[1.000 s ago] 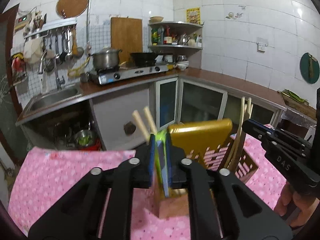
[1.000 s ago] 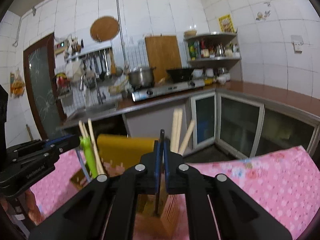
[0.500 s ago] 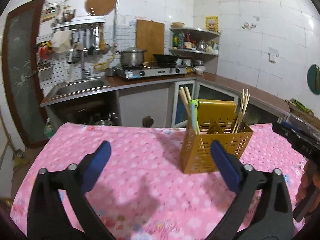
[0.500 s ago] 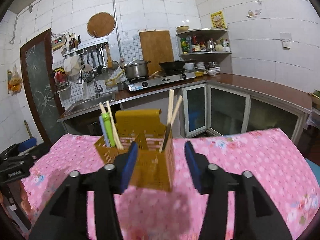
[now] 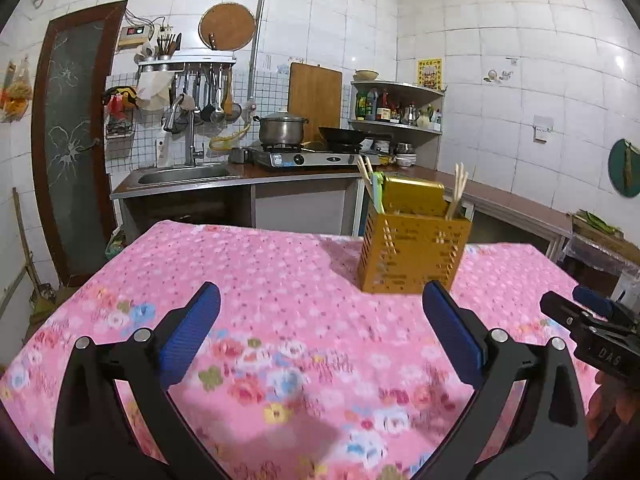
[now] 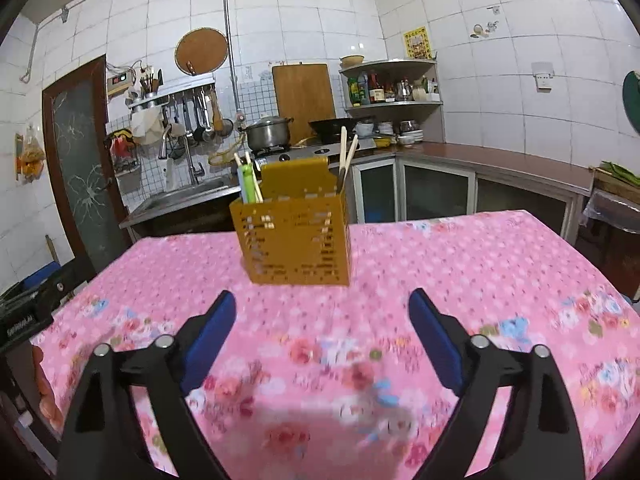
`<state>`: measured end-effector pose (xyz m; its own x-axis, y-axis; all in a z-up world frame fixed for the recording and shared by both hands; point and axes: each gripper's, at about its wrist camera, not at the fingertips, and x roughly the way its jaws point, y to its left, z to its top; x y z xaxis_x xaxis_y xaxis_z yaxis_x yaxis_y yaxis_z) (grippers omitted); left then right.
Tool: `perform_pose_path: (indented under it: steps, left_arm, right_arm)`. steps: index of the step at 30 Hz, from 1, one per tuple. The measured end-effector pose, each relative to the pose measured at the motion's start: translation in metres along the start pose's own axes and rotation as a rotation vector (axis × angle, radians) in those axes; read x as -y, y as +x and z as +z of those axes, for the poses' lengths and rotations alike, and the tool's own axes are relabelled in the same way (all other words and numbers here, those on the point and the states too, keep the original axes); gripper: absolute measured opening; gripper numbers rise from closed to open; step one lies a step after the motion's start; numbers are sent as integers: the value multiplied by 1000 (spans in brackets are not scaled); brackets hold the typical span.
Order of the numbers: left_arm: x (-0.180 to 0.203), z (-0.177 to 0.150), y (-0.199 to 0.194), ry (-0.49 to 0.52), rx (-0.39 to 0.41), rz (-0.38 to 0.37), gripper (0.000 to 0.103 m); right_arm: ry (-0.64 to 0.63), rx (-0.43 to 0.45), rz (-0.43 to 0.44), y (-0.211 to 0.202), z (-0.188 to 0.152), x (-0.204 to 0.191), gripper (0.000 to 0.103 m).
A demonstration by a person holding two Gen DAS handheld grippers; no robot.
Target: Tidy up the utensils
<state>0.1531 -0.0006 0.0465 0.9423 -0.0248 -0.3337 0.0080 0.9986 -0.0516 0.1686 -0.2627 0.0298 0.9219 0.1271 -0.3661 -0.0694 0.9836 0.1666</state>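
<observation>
Both grippers empty, utensils standing in the holder

The yellow holder (image 6: 294,236) stands on the pink tablecloth (image 6: 460,272), chopsticks (image 6: 346,156) and a green utensil (image 6: 248,182) upright inside it. The left gripper (image 5: 320,328) and right gripper (image 6: 322,326) hover near it, fingers spread wide, holding nothing. No loose utensils show on the cloth, so the sorting looks finished.

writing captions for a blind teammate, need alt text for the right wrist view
An open claw, holding nothing, hovers over a pink flowered tablecloth. Ahead stands a yellow slotted holder with chopsticks and a green utensil upright inside; a kitchen counter lies behind.
</observation>
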Motion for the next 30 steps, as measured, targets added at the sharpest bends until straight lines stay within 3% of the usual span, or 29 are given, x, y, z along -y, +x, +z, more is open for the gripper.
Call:
perform_pose_path:
  steps: [8, 23, 30]
  left_arm:
    - [4, -33, -10, 44, 11, 19, 98]
    - [7, -45, -2, 109, 19, 52, 98]
    - [0, -44, 2, 70, -8, 33, 98]
  right_arm:
    - [-96, 71, -48, -17, -24, -20, 98]
    - [-45, 111, -145, -18, -30, -5, 99]
    - [-78, 132, -155, -24, -32, -12, 99]
